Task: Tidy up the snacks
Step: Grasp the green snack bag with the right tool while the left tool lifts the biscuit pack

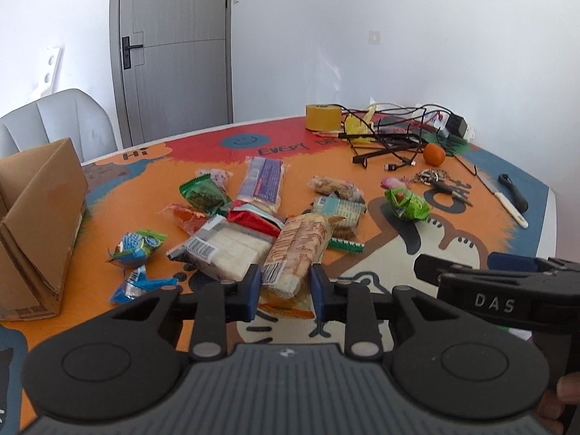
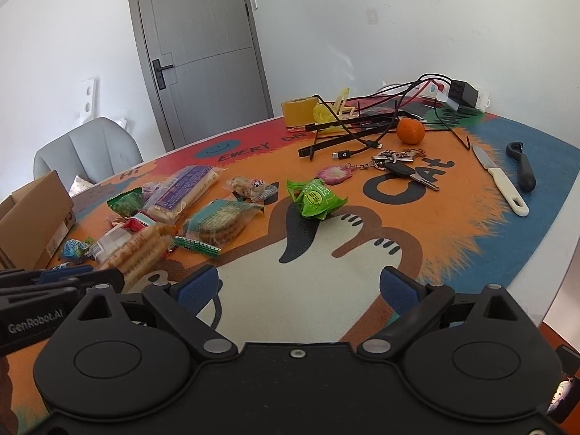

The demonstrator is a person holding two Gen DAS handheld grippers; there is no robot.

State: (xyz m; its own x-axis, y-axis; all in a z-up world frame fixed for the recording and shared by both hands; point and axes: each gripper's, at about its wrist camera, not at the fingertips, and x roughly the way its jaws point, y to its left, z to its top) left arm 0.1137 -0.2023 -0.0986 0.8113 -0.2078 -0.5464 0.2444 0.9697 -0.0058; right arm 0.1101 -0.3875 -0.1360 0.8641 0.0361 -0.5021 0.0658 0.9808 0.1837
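Your left gripper (image 1: pixel 284 286) pinched near end of long biscuit pack (image 1: pixel 297 253) on table (image 2: pixel 326 290); right gripper (image 2: pixel 299 288) gaped empty. Snacks stayed scattered beside cardboard box (image 1: pixel 40 224); sorting barely begun.

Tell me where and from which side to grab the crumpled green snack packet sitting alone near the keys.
Grip the green packet across its puffed middle, from above and the near side. It lies apart from the pile, open mat on its near side; the keys lie just beyond. The open right tongs are probably nearest.

My left gripper (image 1: pixel 285 288) is pinched nearly closed at bottom middle; my right gripper (image 2: pixel 299 286) gapes wide, bottom middle.
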